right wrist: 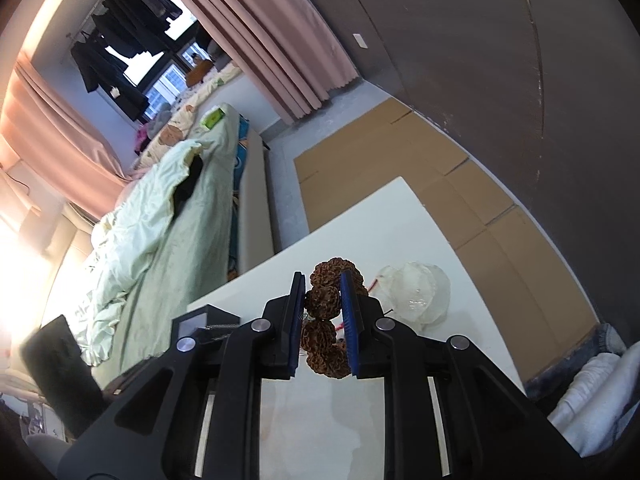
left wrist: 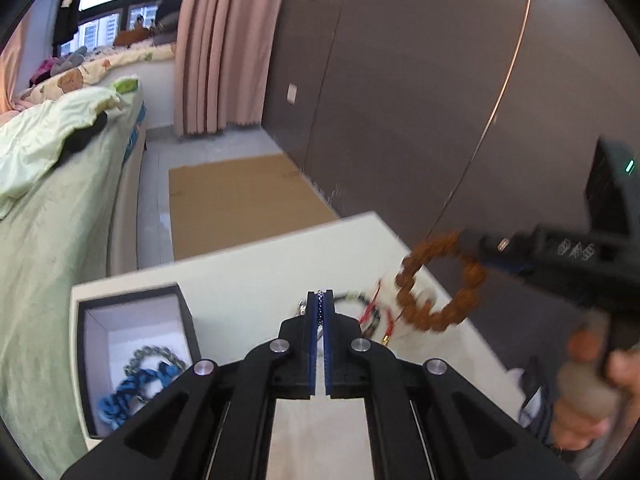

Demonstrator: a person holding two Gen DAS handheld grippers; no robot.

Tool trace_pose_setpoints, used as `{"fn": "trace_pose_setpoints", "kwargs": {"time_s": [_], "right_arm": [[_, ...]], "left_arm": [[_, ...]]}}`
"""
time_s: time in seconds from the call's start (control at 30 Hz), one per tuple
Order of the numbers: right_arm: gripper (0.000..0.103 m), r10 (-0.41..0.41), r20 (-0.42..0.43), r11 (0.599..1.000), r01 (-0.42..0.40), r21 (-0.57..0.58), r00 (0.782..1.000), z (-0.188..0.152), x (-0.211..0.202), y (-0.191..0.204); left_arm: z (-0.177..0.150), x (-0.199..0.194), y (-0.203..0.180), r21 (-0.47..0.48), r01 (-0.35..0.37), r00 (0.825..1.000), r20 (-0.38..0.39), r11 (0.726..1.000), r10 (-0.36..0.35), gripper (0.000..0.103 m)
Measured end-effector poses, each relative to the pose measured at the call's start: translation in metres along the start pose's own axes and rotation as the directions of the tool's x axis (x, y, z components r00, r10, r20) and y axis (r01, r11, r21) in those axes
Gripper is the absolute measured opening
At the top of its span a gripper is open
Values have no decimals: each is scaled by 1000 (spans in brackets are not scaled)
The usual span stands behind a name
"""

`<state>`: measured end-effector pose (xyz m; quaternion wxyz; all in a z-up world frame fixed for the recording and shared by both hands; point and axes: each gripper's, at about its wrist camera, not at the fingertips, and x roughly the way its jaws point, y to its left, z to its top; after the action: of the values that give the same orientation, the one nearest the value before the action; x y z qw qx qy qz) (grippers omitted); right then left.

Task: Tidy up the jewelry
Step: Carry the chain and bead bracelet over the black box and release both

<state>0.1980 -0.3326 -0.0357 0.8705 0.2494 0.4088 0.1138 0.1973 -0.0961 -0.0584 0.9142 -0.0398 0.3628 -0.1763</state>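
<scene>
Left gripper [left wrist: 320, 300]: I am pinching a thin silver chain [left wrist: 319, 312]; the open jewelry box [left wrist: 188, 312] is lying at eight o'clock. Right gripper [right wrist: 323, 308]: I am clamping the brown seed-bead bracelet [right wrist: 326, 320], farther from that box.

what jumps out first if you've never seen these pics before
A brown knobbly bead bracelet hangs above the white table, pinched in the right tongs. The left tongs are shut on a thin silver chain. At lower left an open black box holds blue and grey bracelets.
</scene>
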Motion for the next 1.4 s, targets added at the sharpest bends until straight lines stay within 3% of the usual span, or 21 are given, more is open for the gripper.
{"fn": "trace_pose_setpoints", "kwargs": {"time_s": [0.23,0.43,0.9,1.17,1.4], "right_arm": [[19,72,52,997,-72,2,996,-3,-9,17],[19,166,100,986,-163,-32,981,-4,-19,40],[19,390,169,919,-371,-135,905,-6,-42,89],[19,441,150,896,-423,-135,885,-3,-32,101],[19,517,126,851,-493,-182,847,-6,-37,117]], "left_arm": [[23,-60,6,-33,24,990,138,999,-19,0],[41,-112,8,-47,41,968,250,998,-28,0],[83,-222,20,-57,66,878,478,996,-31,0],[120,-266,7,14,-35,860,510,999,23,0],[141,-300,3,27,-116,840,536,993,84,0]]}}
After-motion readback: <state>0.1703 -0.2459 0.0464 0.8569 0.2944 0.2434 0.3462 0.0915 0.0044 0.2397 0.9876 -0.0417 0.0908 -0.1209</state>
